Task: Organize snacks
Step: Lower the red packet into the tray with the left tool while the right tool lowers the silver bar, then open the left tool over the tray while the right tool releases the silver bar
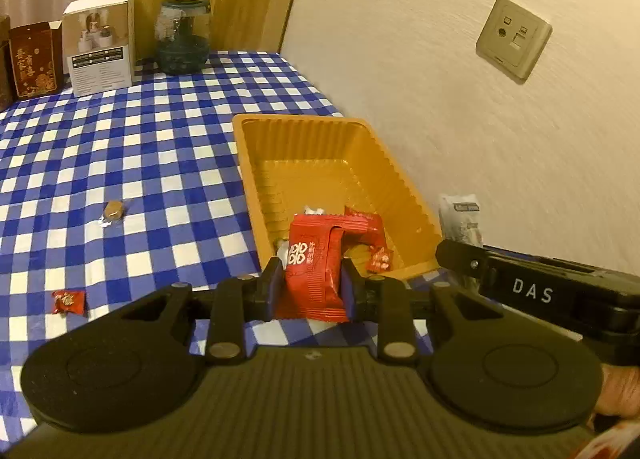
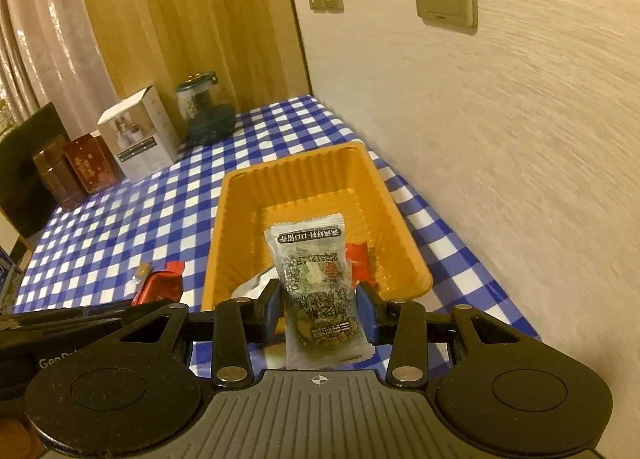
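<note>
Both claws are mid-delivery: the left claw (image 1: 310,283) clamps a red packet (image 1: 314,275), the right claw (image 2: 318,309) a clear packet (image 2: 316,279), each at the tray's (image 2: 224,219) near rim. Next, probably, carry them over the tray and release.

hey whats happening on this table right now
A person is sorting snacks into an orange tray with handheld tongs. The left tongs grip a red snack packet; the right tongs grip a clear packet with dark print. Both packets are at the tray's near end. Two wrapped candies lie on the checked tablecloth.
</note>
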A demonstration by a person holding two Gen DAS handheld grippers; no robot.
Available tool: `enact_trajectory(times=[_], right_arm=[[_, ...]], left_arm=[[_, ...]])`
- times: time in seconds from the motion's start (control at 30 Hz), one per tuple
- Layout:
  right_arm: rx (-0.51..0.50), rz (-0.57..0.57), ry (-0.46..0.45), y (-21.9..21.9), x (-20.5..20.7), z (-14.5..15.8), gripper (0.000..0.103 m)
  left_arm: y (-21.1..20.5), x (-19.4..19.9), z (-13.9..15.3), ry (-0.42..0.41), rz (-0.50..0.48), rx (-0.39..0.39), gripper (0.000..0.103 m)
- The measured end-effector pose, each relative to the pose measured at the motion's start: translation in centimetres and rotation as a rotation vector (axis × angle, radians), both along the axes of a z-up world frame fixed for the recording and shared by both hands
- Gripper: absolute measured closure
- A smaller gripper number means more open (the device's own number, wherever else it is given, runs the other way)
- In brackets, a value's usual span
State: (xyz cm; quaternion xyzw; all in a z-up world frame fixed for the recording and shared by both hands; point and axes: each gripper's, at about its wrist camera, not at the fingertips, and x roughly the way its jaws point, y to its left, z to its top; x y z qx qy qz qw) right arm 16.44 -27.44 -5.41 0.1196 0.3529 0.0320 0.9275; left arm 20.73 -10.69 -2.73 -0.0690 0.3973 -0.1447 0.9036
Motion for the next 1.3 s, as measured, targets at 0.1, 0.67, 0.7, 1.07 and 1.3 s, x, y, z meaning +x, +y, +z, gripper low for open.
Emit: enact_trajectory(times=[0.1, 0.67, 0.7, 1.07, 1.3], right_arm=[[0.002, -0.002, -0.003, -0.5, 0.9, -0.1, 0.062], [-0.02, 0.012, -0.007, -1.9, 6.7, -0.4, 0.062], [-0.02, 0.012, -0.006, -2.0, 6.9, -0.5, 0.062], [-0.014, 0.026, 0.018, -2.0, 10.3, -1.1, 0.062], [-0.005, 0.013, 0.031, -2.2, 11.8, -1.4, 0.062]], left_arm=[[-0.3, 0.9, -0.1, 0.001, 0.0, -0.003, 0.076], [-2.4, 6.2, -1.3, 0.001, -0.036, -0.011, 0.076], [-2.5, 6.4, -1.3, 0.002, -0.035, -0.012, 0.076], [-2.8, 9.2, -2.5, 0.014, -0.04, -0.023, 0.076], [-3.1, 11.2, -3.2, 0.002, -0.048, -0.033, 0.076]])
